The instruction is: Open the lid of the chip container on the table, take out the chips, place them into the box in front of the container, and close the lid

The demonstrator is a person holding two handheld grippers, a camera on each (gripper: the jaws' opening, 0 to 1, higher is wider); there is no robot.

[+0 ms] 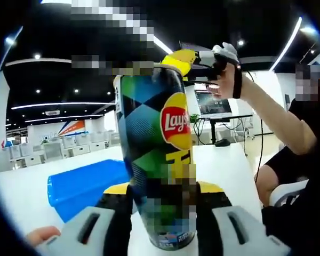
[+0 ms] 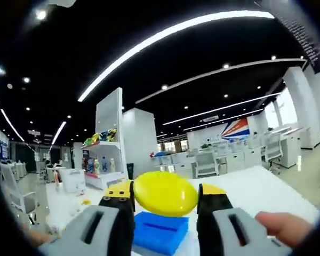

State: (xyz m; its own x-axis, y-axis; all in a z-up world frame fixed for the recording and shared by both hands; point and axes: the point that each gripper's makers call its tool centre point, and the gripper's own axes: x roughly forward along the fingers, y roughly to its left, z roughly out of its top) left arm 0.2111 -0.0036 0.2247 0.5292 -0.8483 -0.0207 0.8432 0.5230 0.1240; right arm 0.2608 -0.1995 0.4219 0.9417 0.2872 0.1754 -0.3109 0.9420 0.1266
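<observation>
Gripping the chip container (image 1: pixel 156 160) upright near the tabletop's (image 1: pixel 229 165) front edge, my left gripper (image 1: pixel 162 213) has the blue box (image 1: pixel 82 184) lying left of it. In the right gripper view, my right gripper (image 2: pixel 165 205) clamps the yellow lid (image 2: pixel 166 193) aloft above that box (image 2: pixel 154 232).

White desks (image 2: pixel 266 186), office chairs (image 2: pixel 205 162), shelf of bottles (image 2: pixel 98 165), monitor (image 1: pixel 212 103) behind; ceiling strip lights (image 2: pixel 170 32) lit.
</observation>
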